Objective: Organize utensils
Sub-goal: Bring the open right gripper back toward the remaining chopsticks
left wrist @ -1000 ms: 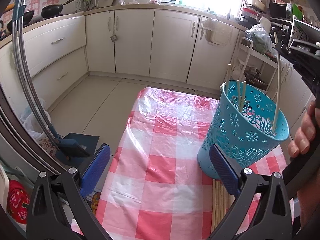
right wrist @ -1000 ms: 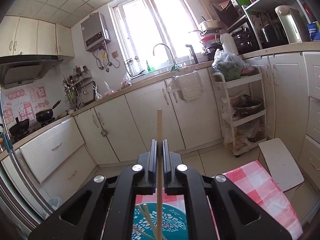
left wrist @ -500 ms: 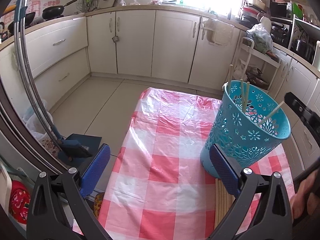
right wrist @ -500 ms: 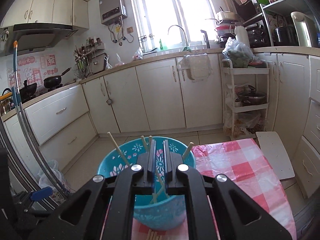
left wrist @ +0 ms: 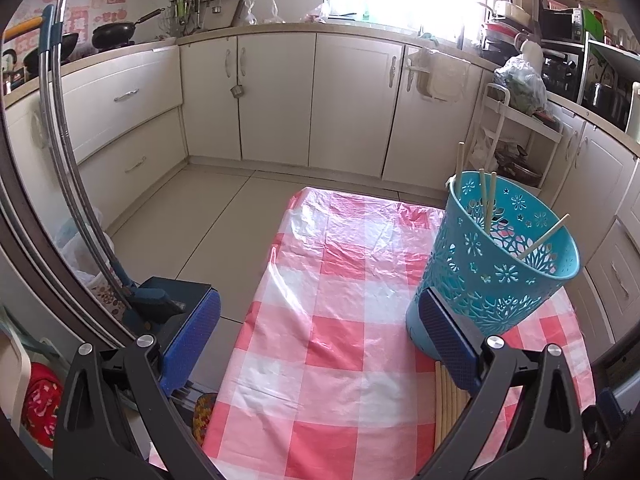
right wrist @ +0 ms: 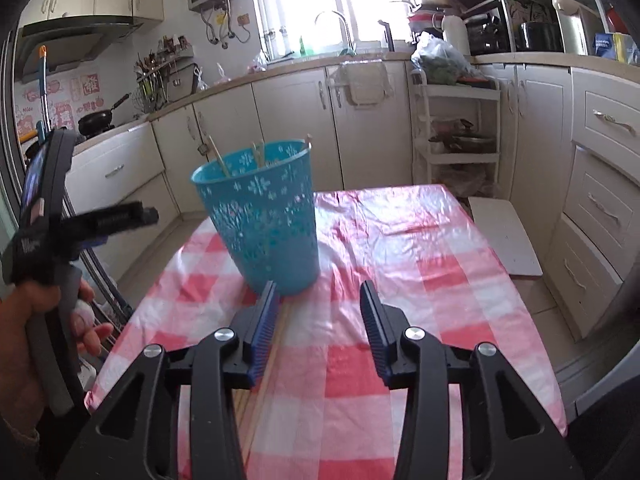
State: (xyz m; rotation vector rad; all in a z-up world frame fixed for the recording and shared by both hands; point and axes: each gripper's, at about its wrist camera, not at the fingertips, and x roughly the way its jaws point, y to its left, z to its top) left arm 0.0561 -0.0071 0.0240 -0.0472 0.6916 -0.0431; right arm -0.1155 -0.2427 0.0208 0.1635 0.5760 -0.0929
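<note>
A teal perforated basket (left wrist: 496, 264) stands on the red-and-white checked tablecloth (left wrist: 340, 340) and holds several wooden chopsticks (left wrist: 488, 200). It also shows in the right wrist view (right wrist: 264, 220). More chopsticks (left wrist: 450, 404) lie flat on the cloth in front of the basket, seen in the right wrist view (right wrist: 260, 384) under my left fingertip side. My left gripper (left wrist: 316, 336) is open and empty, its right finger beside the basket's base. My right gripper (right wrist: 318, 320) is open and empty, low over the cloth just in front of the basket.
The table's left edge (left wrist: 256, 312) drops to the tiled floor. A dustpan and broom (left wrist: 160, 304) stand left of the table. White kitchen cabinets (left wrist: 352, 100) and a wire rack (right wrist: 456, 136) lie beyond. The hand-held left gripper (right wrist: 48, 216) shows in the right wrist view.
My right gripper held a chopstick upright above the basket, let it drop in, then drew back, lowered and opened. The left gripper has hardly moved.
</note>
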